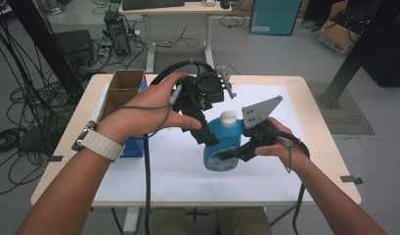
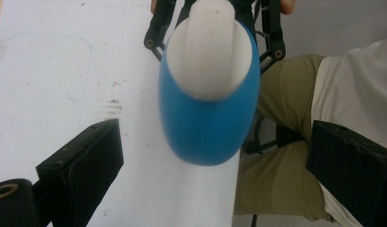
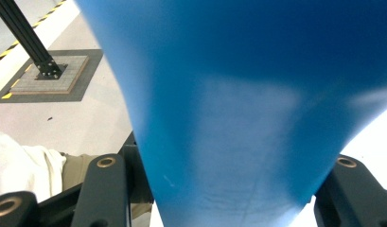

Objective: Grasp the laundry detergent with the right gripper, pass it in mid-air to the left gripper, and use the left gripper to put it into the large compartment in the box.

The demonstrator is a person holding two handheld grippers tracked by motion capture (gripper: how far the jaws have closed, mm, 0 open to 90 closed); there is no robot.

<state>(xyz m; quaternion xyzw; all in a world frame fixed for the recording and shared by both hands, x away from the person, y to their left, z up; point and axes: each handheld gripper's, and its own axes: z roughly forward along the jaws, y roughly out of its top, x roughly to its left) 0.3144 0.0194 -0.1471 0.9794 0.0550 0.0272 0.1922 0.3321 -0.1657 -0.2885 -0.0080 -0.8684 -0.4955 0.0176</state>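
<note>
A blue bottle (image 1: 221, 147) with a white cap (image 1: 228, 117) is near the middle of the white mat. My right gripper (image 1: 235, 151) is shut on the bottle's lower body; in the right gripper view the blue body (image 3: 238, 118) fills the gap between both jaws (image 3: 224, 194). My left gripper (image 1: 211, 133) is at the bottle's upper left, by the cap. In the left gripper view its jaws stand wide open (image 2: 215, 146) on either side of the capped end (image 2: 209, 47), not touching it. The right gripper's linkage (image 2: 271, 33) shows behind the bottle.
An open cardboard box (image 1: 122, 90) stands at the table's left, with a blue box (image 1: 134, 147) beside it. The white mat (image 1: 173, 171) covers the wooden table (image 1: 324, 147). A desk, cables and boxes stand on the floor beyond.
</note>
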